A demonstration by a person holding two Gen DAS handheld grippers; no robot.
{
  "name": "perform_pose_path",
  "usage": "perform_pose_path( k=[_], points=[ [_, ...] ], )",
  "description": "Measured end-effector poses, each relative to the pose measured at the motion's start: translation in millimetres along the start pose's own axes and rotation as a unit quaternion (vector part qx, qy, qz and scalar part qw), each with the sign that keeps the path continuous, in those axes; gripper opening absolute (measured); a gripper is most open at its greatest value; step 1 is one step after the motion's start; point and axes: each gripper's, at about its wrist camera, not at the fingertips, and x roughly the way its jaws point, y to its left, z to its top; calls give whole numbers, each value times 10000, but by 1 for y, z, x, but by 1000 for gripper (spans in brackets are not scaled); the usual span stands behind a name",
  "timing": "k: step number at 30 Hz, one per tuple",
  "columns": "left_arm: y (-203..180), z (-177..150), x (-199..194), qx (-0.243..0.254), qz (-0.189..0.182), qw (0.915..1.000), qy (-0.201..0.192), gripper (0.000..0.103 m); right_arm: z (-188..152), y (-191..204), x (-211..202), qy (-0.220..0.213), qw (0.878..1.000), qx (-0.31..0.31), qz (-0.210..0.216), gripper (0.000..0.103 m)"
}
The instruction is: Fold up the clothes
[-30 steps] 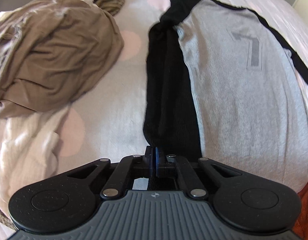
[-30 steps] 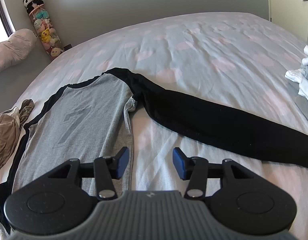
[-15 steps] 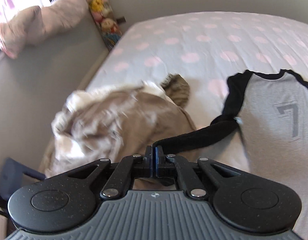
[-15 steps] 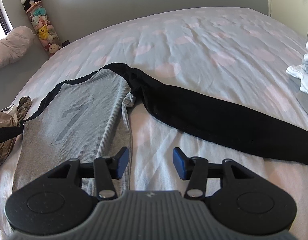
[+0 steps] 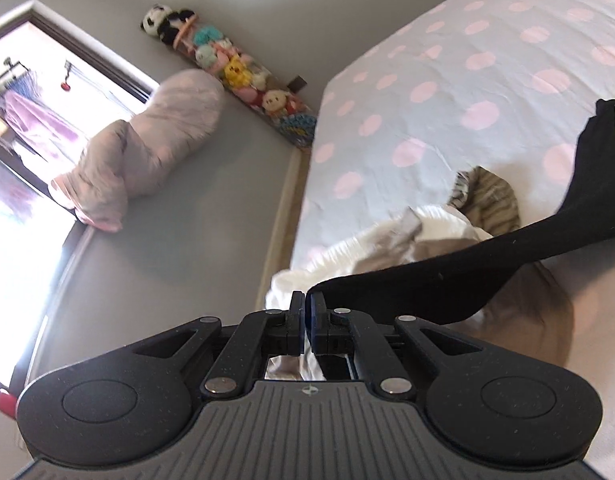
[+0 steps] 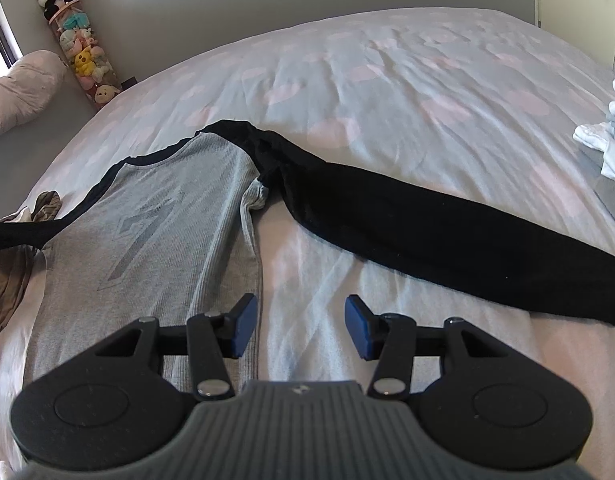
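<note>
A grey shirt (image 6: 159, 236) with a faint "7" and black sleeves lies flat on the polka-dot bed (image 6: 407, 80). My left gripper (image 5: 305, 304) is shut on the cuff of the shirt's left black sleeve (image 5: 467, 268), pulled taut out over a heap of clothes; the same sleeve shows at the left edge of the right wrist view (image 6: 15, 234). The right black sleeve (image 6: 447, 232) lies stretched out to the right on the bed. My right gripper (image 6: 299, 324) is open and empty, low over the sheet beside the shirt's right edge.
A heap of brown and white clothes (image 5: 427, 240) lies under the held sleeve near the bed's left edge. White and grey clothes (image 6: 607, 148) lie at the bed's right. A rolled duvet (image 5: 147, 140) and a tube of plush toys (image 5: 235, 72) stand on the floor.
My left gripper has pulled the left sleeve off the shirt's side and out to the left over the clothes heap, turning toward the window. My right gripper has barely moved.
</note>
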Motion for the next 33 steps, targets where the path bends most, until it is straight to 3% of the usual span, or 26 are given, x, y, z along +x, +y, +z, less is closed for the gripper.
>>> perform_pose_path(
  k=[6, 14, 20, 23, 26, 33],
  points=[
    [-32, -28, -8, 549, -378, 9973, -307, 1, 2, -5, 10, 88, 9998, 182, 13, 52],
    [-67, -91, -16, 1035, -1104, 9885, -72, 1, 2, -6, 18, 187, 9993, 316, 44, 52],
    [-56, -111, -15, 610, -1557, 9857, -195, 5, 3, -7, 18, 192, 9993, 333, 41, 53],
    [-40, -119, -22, 383, -1675, 9846, -306, 22, 3, -7, 18, 186, 9992, 341, 47, 53],
    [-24, -126, -29, 156, -1792, 9828, -418, 24, 3, -7, 19, 188, 9992, 338, 58, 53],
    [14, -127, -14, -548, -1573, 9857, -237, 27, 3, -6, 19, 204, 9993, 300, 73, 53]
  ],
)
